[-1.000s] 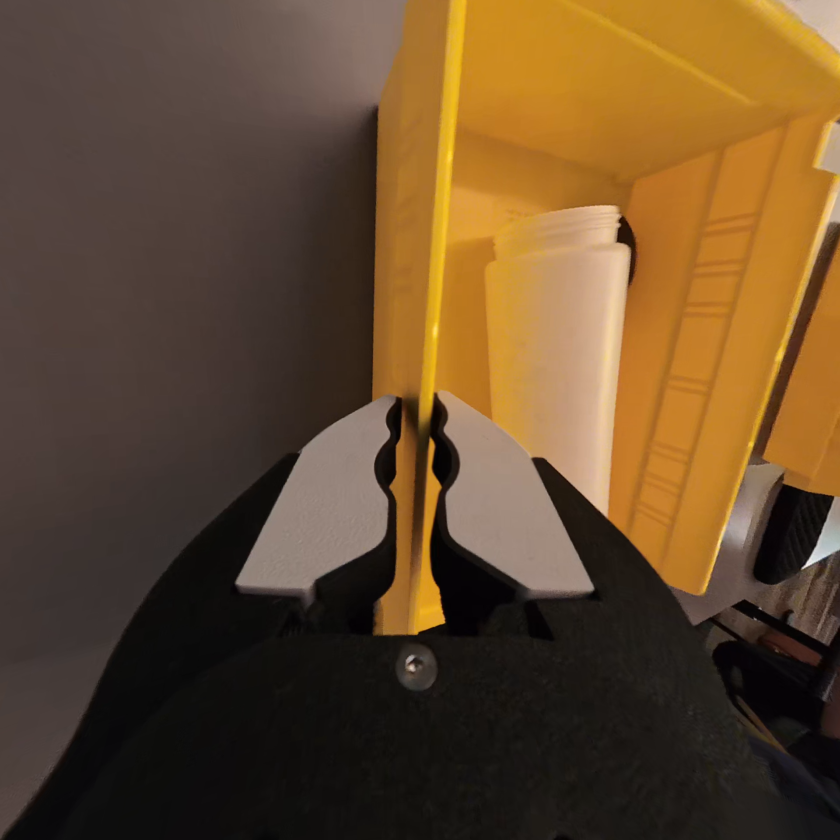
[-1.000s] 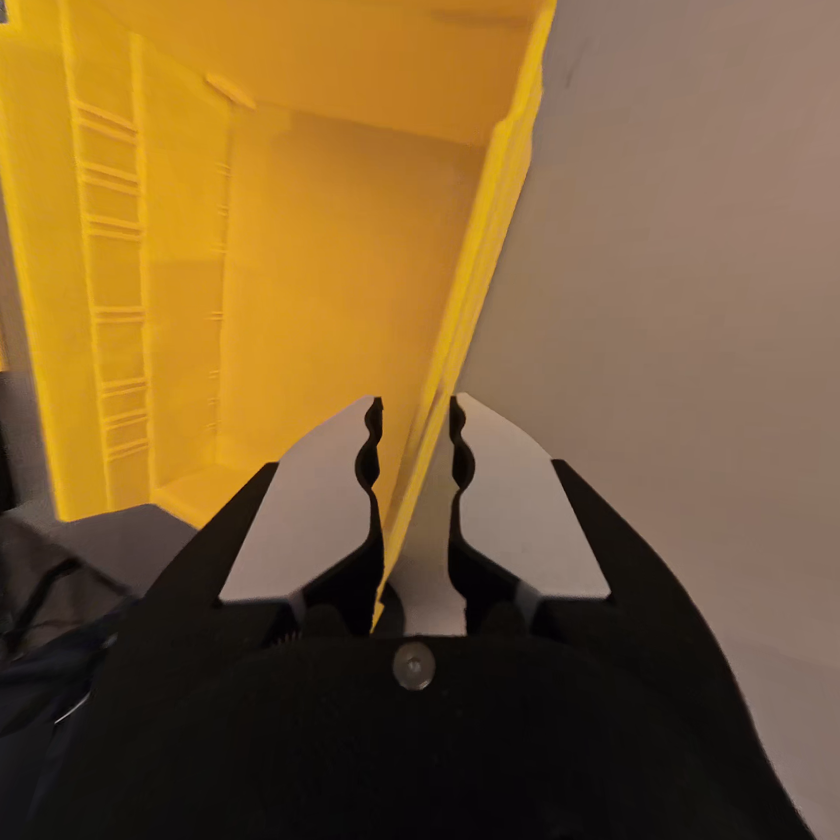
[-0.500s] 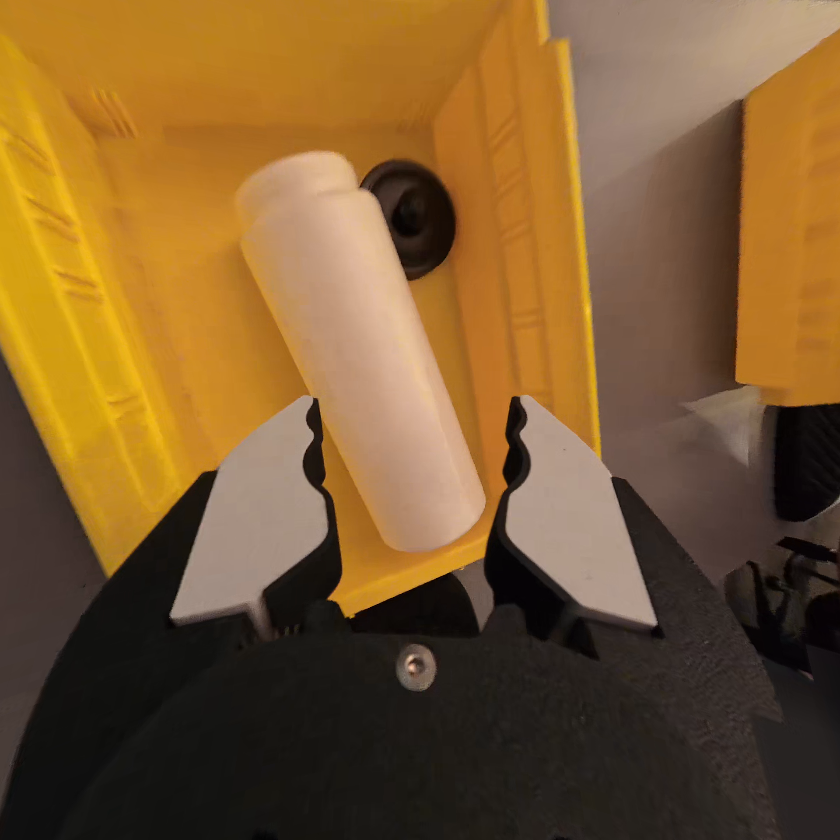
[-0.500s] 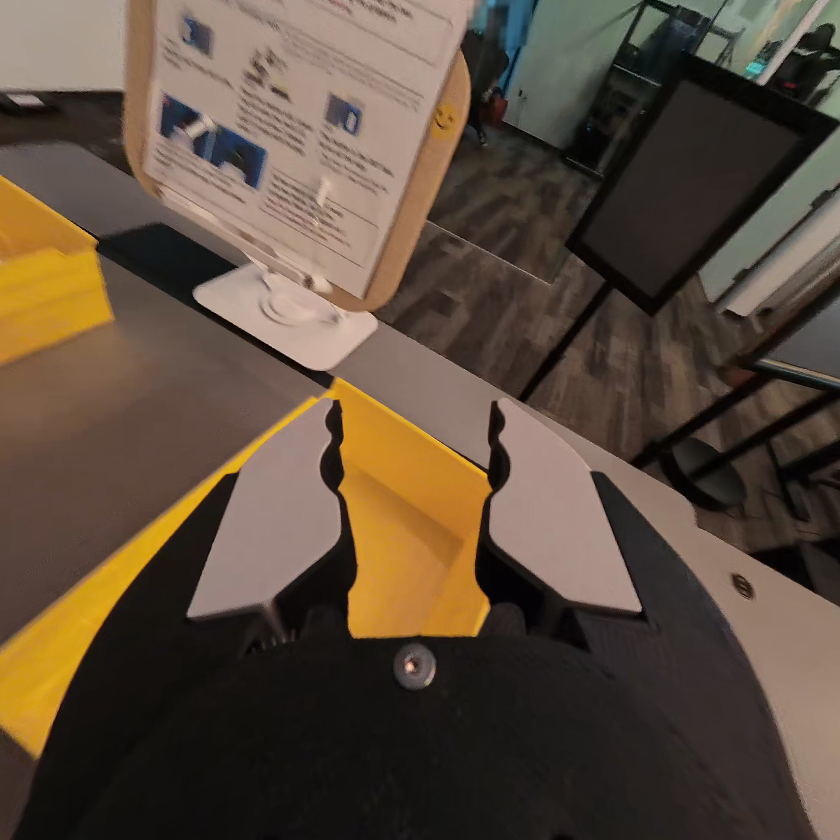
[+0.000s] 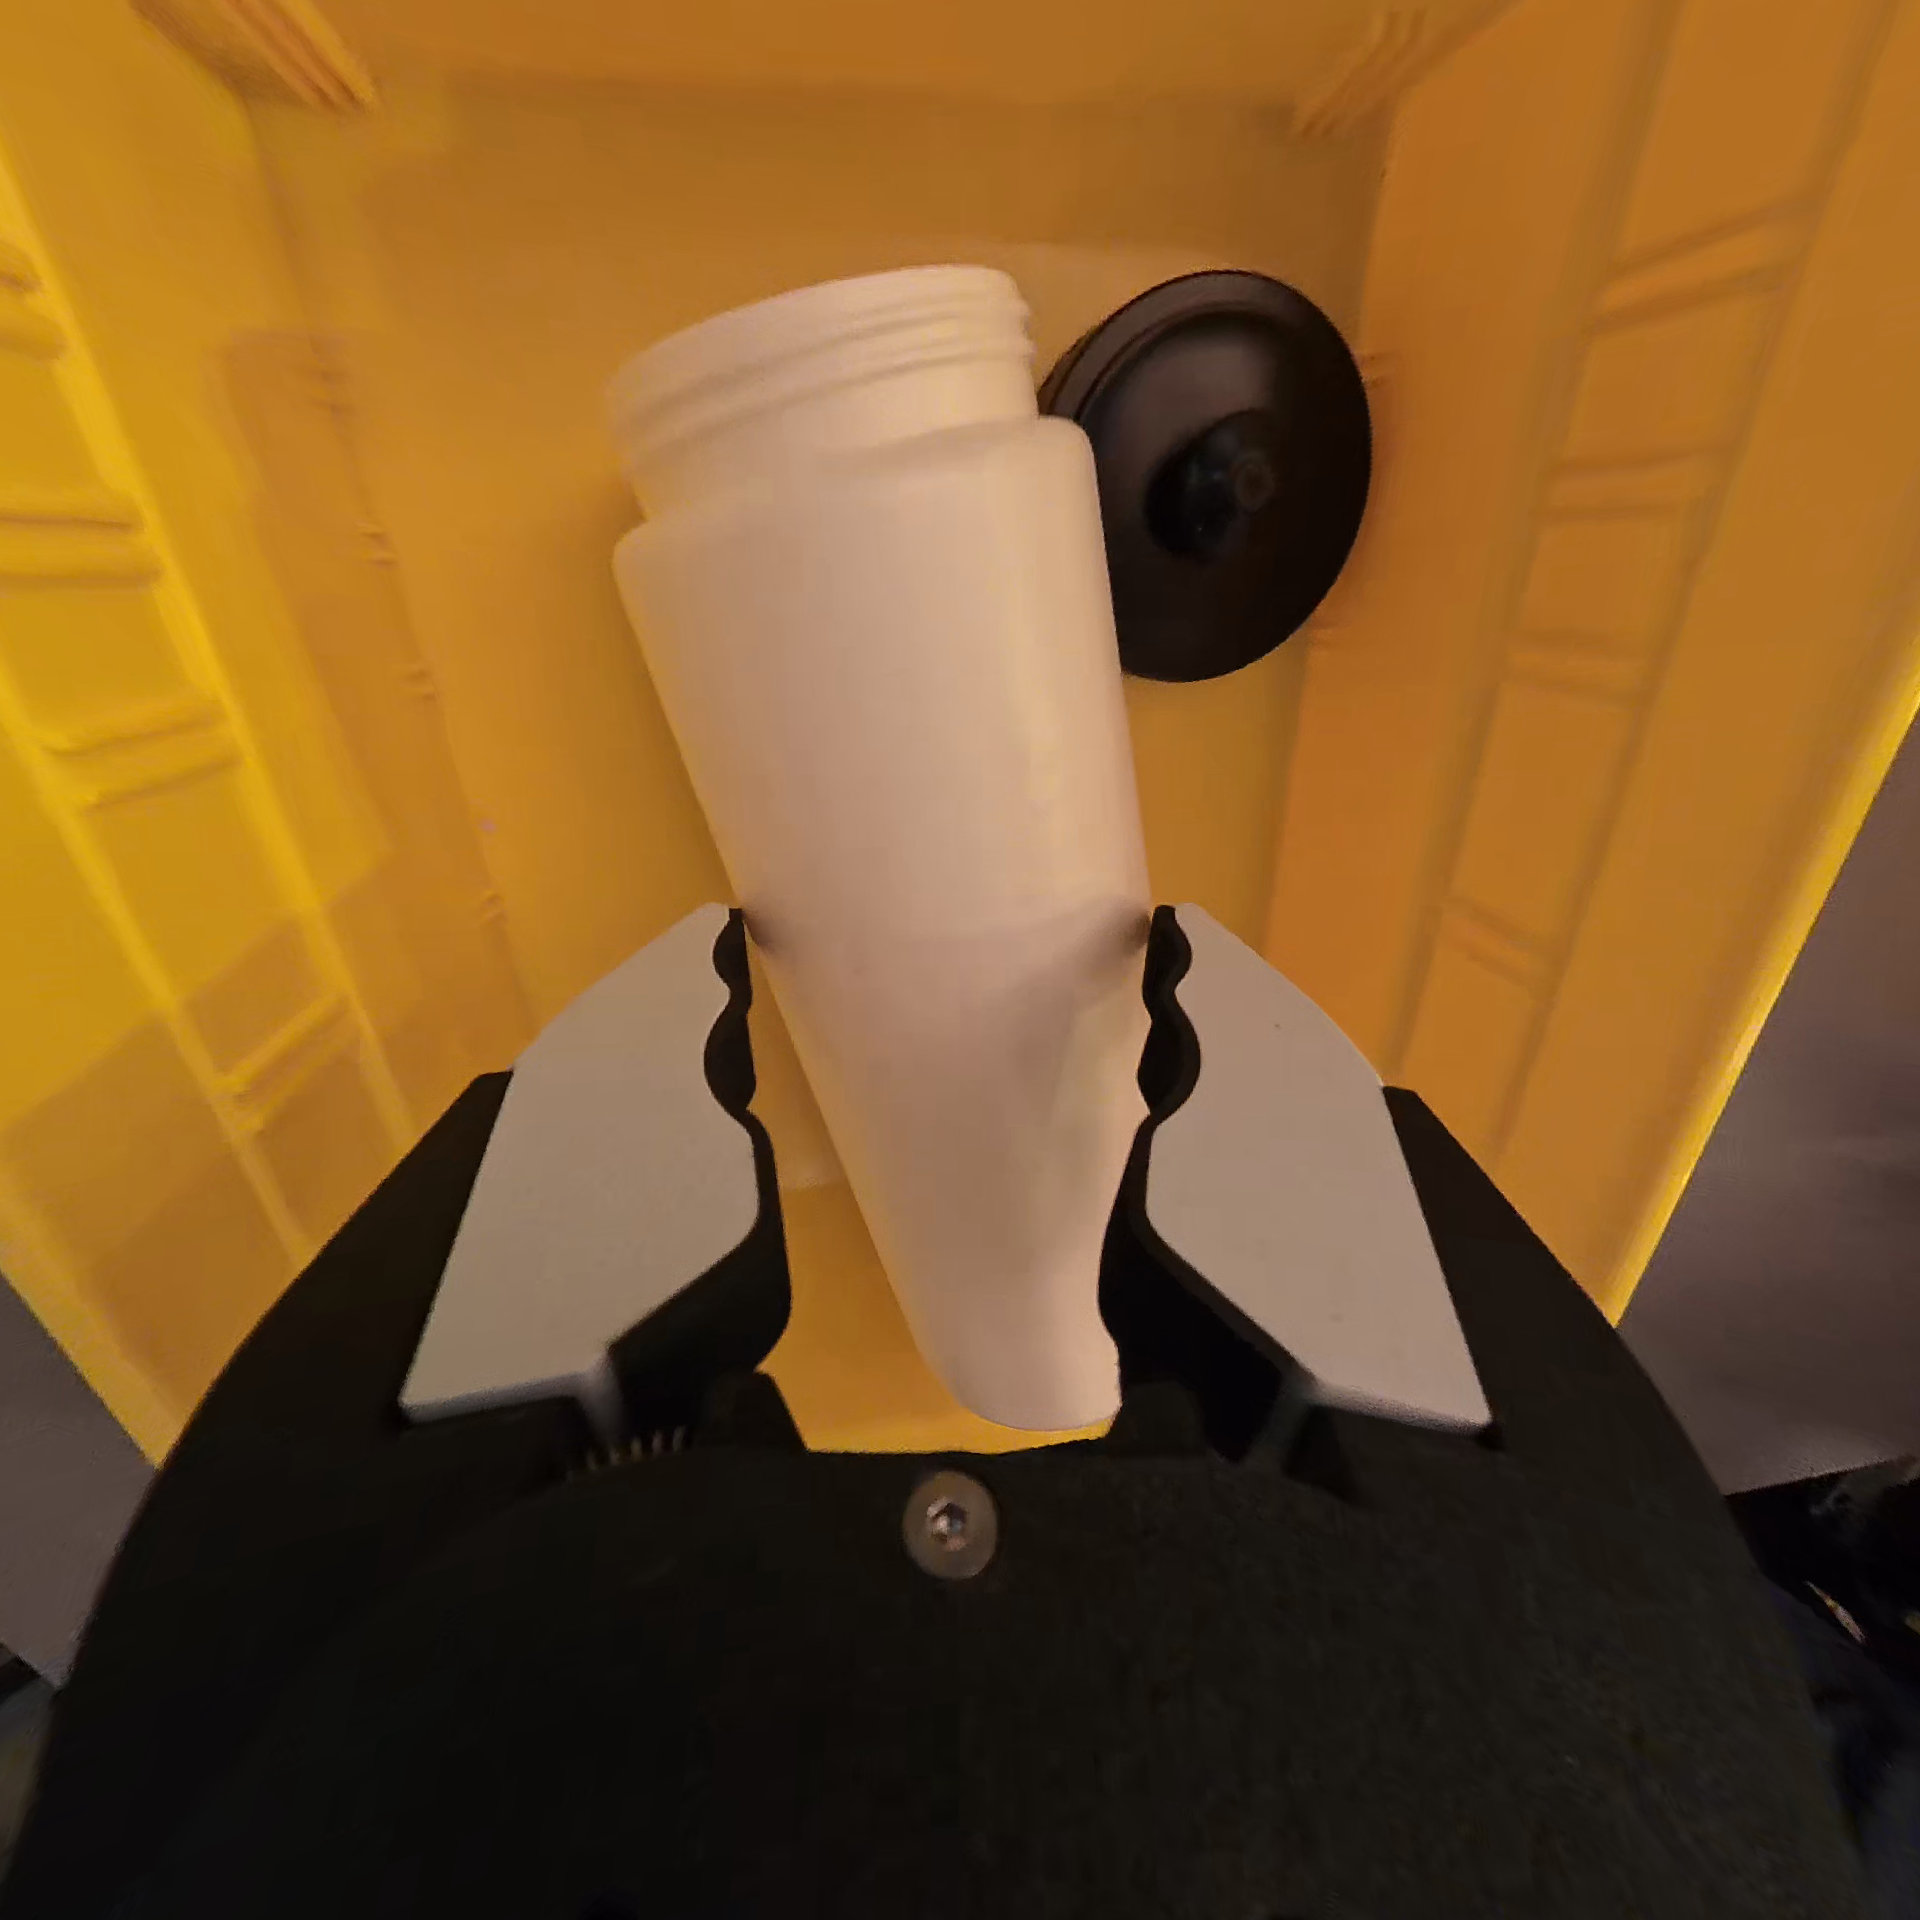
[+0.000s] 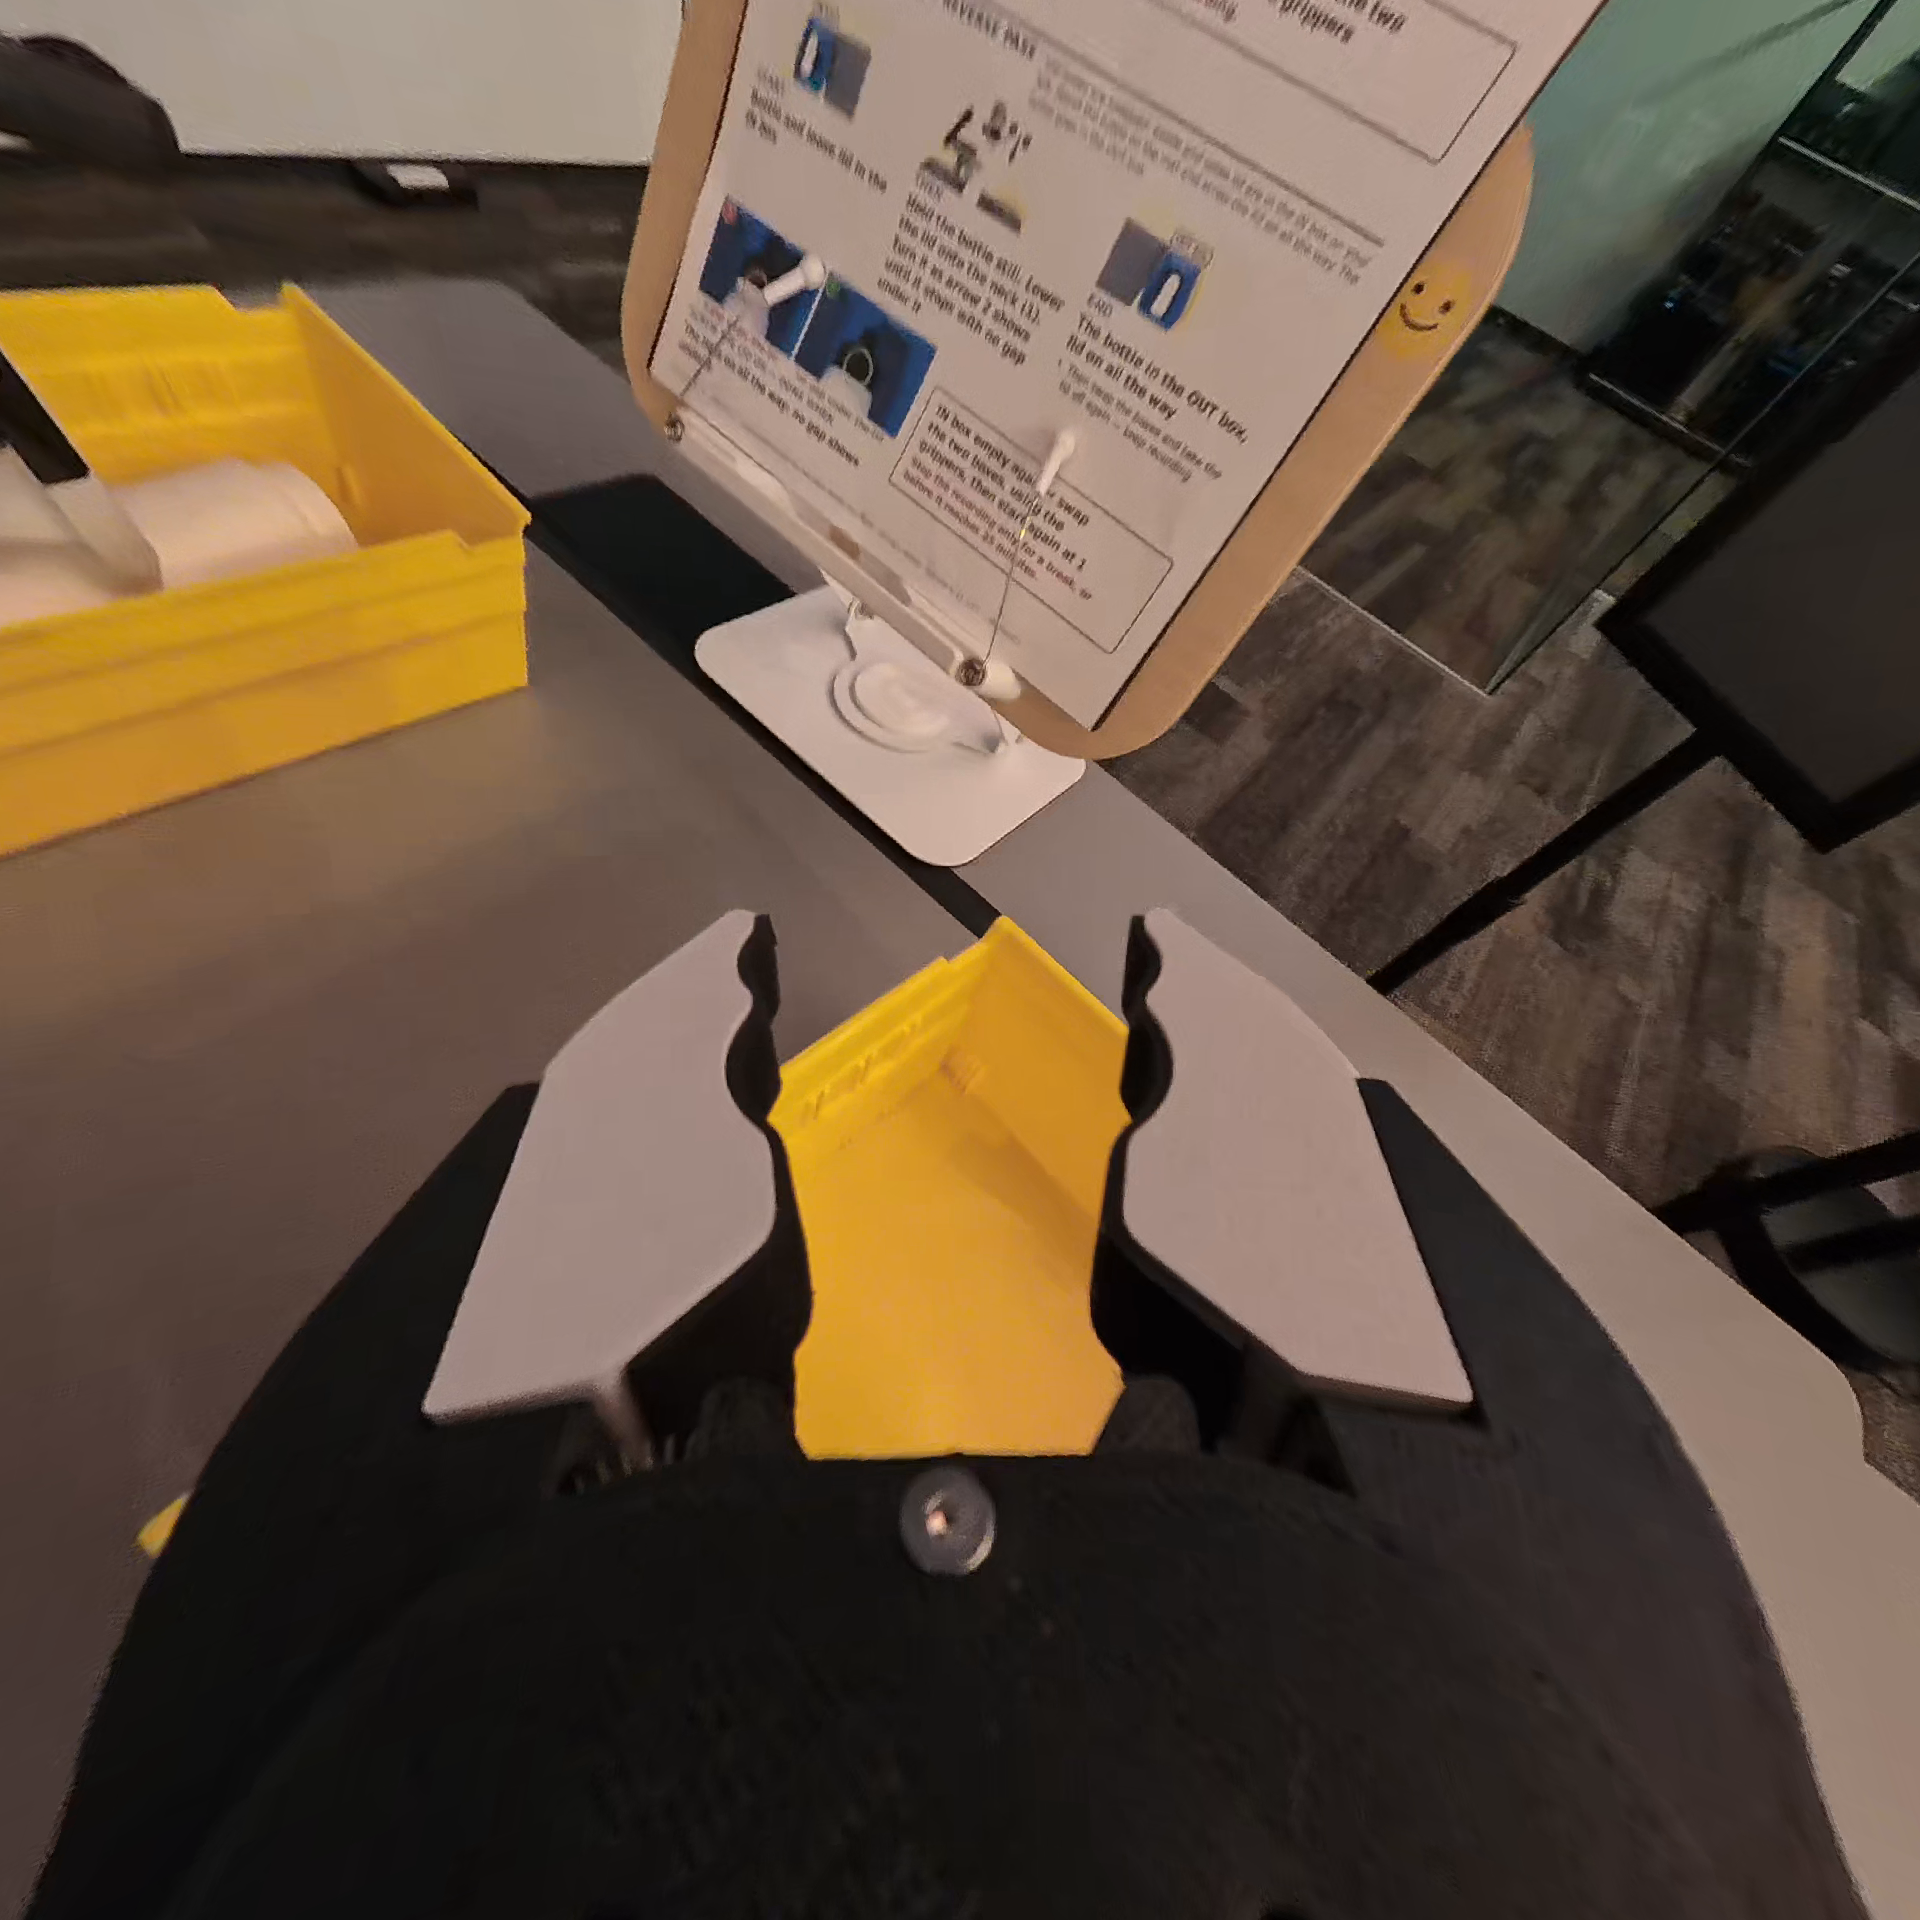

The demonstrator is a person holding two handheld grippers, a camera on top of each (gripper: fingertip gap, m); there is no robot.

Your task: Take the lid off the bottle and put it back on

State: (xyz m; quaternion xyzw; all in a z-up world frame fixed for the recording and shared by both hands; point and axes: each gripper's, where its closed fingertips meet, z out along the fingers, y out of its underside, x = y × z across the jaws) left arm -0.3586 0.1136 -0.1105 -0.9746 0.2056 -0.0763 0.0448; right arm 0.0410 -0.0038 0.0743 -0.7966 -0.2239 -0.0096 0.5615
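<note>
A white bottle (image 5: pixel 883 727) lies in a yellow bin (image 5: pixel 312 727), its open threaded neck pointing away from me. The black lid (image 5: pixel 1216 478) is off and leans in the bin's far right corner, beside the neck. My left gripper (image 5: pixel 945 920) straddles the bottle's lower body, and both fingertips press its sides. In the right wrist view the same bin (image 6: pixel 416 582) and bottle (image 6: pixel 229 520) show at the far left. My right gripper (image 6: pixel 945 935) is open and holds nothing, above the corner of a second yellow bin (image 6: pixel 935 1247).
An instruction board (image 6: pixel 1039 312) on a white base (image 6: pixel 904 748) stands at the grey table's (image 6: pixel 312 987) far edge. Beyond the edge are the floor and dark stands at the right.
My left gripper let go of the bin's wall, swung over the bin and closed in on the bottle. My right gripper let go of its bin's wall, opened and turned toward the board.
</note>
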